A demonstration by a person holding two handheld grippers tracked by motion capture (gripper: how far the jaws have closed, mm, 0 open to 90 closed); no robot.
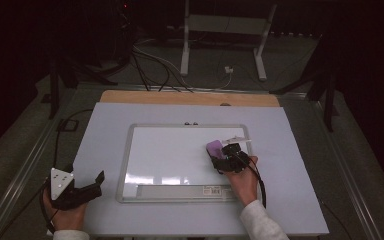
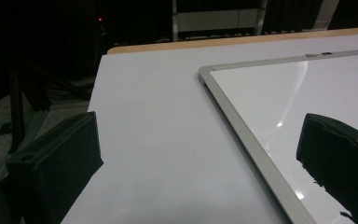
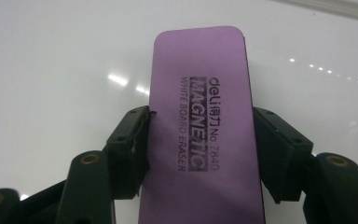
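Right gripper (image 3: 200, 140) clamped on the purple eraser (image 3: 203, 116), one black jaw pressed against each long side. Held flat against the whiteboard (image 1: 170, 150), near its right edge in the high view, with the right hand (image 1: 242, 182) behind it. Rounded-corner slab, matte purple on top, printed in dark letters "deli", "MAGNETIC", "WHITE BOARD ERASER" and "No 7840", with a thin dark layer showing along one side.

Left gripper (image 1: 87, 187) resting near the table's left front corner, off the board, jaws wide apart with nothing between them.

Whiteboard glossy and white, framed in silver, a grey tray strip along its near edge with a small barcode label. Lying on a pale lavender-grey table (image 1: 105, 130) with a wooden strip (image 1: 190, 98) along the far edge. Beyond, dim room, grey floor, loose cables (image 1: 150, 65) and the white legs of a stand (image 1: 222, 40).
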